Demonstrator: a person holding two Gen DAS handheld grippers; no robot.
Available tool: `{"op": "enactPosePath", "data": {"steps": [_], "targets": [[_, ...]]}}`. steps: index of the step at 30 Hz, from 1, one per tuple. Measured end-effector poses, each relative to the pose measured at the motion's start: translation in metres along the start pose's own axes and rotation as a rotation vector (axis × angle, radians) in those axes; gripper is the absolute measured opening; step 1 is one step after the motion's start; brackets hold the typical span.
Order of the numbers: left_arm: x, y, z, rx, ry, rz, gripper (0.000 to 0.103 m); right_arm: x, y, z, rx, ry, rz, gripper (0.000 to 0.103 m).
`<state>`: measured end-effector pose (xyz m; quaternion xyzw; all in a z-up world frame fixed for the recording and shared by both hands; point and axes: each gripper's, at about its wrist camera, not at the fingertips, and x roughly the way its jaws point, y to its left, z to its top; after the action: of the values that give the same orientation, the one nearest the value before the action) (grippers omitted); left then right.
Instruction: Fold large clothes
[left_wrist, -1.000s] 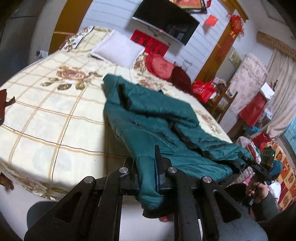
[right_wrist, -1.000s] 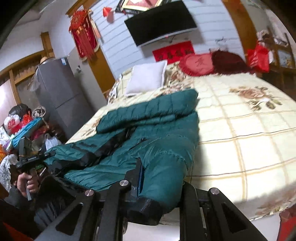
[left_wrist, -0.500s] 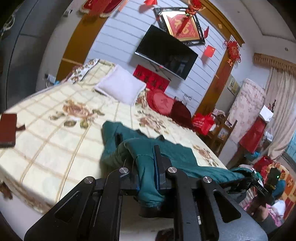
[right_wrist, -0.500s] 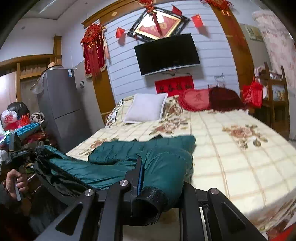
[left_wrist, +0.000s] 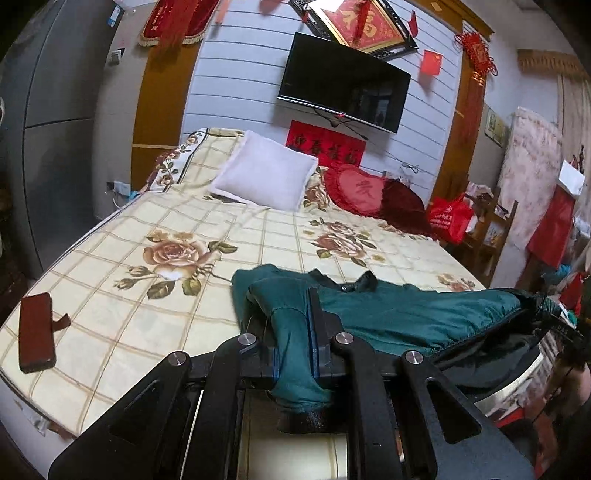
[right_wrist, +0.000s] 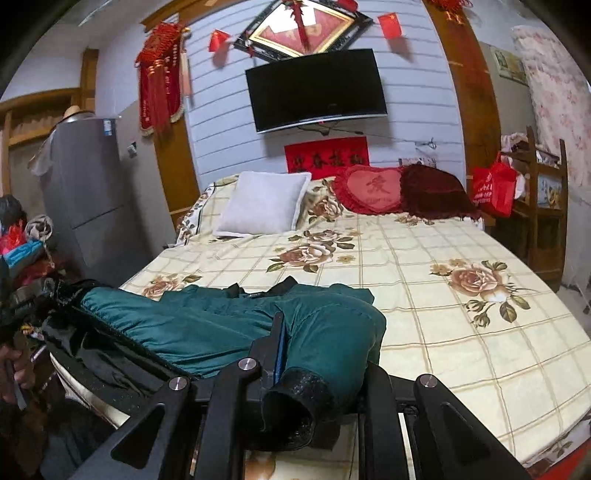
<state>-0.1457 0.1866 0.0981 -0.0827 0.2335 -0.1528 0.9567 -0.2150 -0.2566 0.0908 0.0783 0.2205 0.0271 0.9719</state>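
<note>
1. Two grippers, each clamped on a cuffed sleeve end of the green padded jacket (left_wrist: 399, 317); left gripper (left_wrist: 295, 354) has its jaws closed on teal fabric, with a dark cuff hanging below.
2. Right gripper (right_wrist: 314, 354) has its jaws closed on the other sleeve end, black ribbed cuff (right_wrist: 295, 402) bunched in front of the lens.
3. Jacket lies at the near edge of the bed (left_wrist: 155, 332), stretched flat between the two grips, black lining showing underneath; collar points toward the white pillow (left_wrist: 264, 173).
4. Likely reason for the twin grip: keeps the bulky garment taut and level so it can be laid over in one fold.
5. Brown phone case (left_wrist: 35, 326) sits well apart on the bed, no interference.
</note>
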Motion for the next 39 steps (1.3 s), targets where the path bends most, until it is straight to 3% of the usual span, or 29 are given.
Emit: {"op": "enactPosePath", "data": {"steps": [7, 12, 18, 27, 34, 39], "targets": [[0.05, 0.01, 0.029, -0.02, -0.011, 0.034, 0.01, 0.044, -0.005, 0.04, 0.012, 0.007, -0.009, 0.015], [0.106, 0.016, 0.04, -0.036, 0.028, 0.086, 0.01, 0.095, -0.012, 0.056, 0.04, 0.021, -0.023, 0.015], [0.181, 0.026, 0.025, -0.061, 0.114, 0.176, 0.01, 0.17, -0.023, 0.046, 0.103, 0.07, -0.08, 0.015], [0.248, 0.042, 0.008, -0.187, 0.172, 0.245, 0.011, 0.251, -0.042, 0.032, 0.216, 0.116, -0.095, 0.015], [0.286, 0.031, -0.003, -0.117, 0.213, 0.269, 0.013, 0.281, -0.064, 0.005, 0.297, 0.147, -0.073, 0.021], [0.304, 0.03, -0.007, -0.09, 0.238, 0.286, 0.013, 0.295, -0.059, 0.007, 0.223, 0.181, -0.117, 0.022]]}}
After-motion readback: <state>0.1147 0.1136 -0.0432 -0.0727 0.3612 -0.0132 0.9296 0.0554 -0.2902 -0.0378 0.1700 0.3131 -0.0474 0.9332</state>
